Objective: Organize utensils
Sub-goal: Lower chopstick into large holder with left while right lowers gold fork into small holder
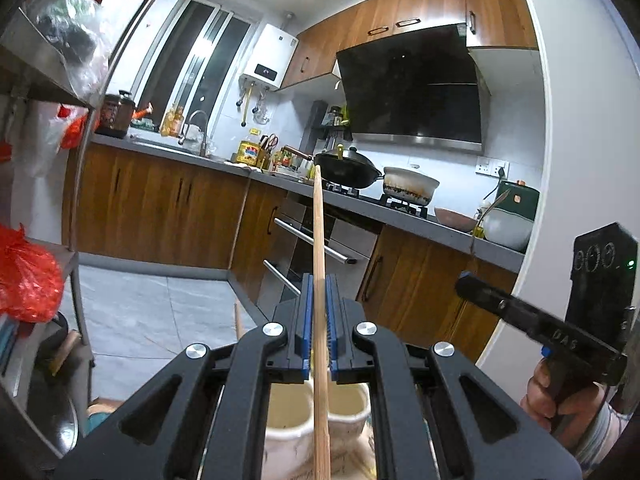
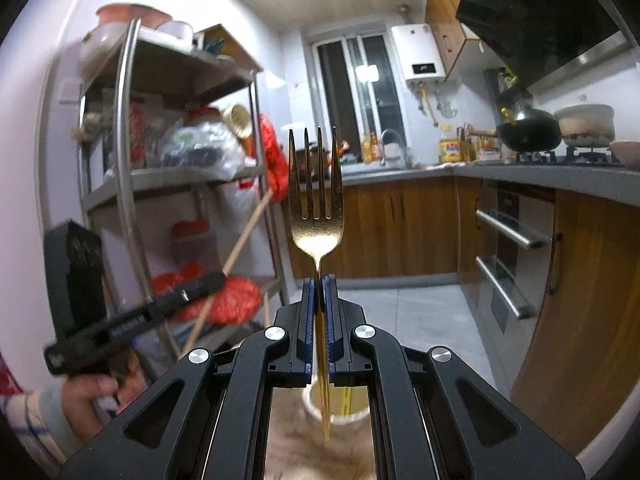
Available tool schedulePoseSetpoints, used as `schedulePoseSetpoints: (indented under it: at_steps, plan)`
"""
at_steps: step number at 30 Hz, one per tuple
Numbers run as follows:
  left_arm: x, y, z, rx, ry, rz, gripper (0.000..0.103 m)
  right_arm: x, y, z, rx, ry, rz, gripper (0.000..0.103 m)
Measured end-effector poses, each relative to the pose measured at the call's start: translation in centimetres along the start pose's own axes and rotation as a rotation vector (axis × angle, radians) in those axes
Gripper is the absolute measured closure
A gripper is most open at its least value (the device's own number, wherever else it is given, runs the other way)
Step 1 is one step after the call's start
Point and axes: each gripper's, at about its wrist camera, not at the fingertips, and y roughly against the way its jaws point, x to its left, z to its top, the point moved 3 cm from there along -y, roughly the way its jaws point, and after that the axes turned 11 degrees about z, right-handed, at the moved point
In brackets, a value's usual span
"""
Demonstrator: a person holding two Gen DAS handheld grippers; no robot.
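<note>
My left gripper (image 1: 319, 280) is shut on a long wooden chopstick (image 1: 319, 248) that points up and away, its lower end passing down between two cream ceramic cups (image 1: 288, 412) below. My right gripper (image 2: 319, 282) is shut on a gold fork (image 2: 316, 200), tines up, its handle hanging down over a cream cup (image 2: 340, 412). In the left wrist view the right gripper (image 1: 464, 280) shows at the right edge, held by a hand (image 1: 560, 400). In the right wrist view the left gripper (image 2: 218, 278) shows at the left with the chopstick (image 2: 240, 248) slanting up from it.
A kitchen counter (image 1: 360, 200) carries a black wok (image 1: 348, 168), a white pot (image 1: 408, 188) and an oil bottle (image 1: 249, 152). A metal shelf rack (image 2: 128, 184) with red bags (image 2: 236, 300) stands to the left. Grey floor tiles (image 1: 160, 312) lie beyond the cups.
</note>
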Motion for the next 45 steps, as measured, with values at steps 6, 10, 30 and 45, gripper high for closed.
schedulePoseSetpoints:
  at_steps: [6, 10, 30, 45]
  plan:
    - [-0.3, -3.4, -0.4, 0.006, -0.022, 0.057, 0.097, -0.8, -1.7, 0.9, -0.034, 0.013, -0.043, 0.097]
    - [-0.3, -5.0, -1.3, 0.005, -0.052, 0.123, 0.097, -1.5, -3.2, 0.4, -0.038, 0.005, -0.060, 0.097]
    - [-0.9, -5.9, -5.9, 0.106, -0.203, 0.149, 0.097, -5.2, -7.2, -6.7, 0.145, -0.158, -0.099, 0.097]
    - [-0.5, -5.9, -6.4, 0.146, -0.217, 0.168, 0.078, -6.0, -8.1, -7.3, 0.183, -0.159, -0.147, 0.097]
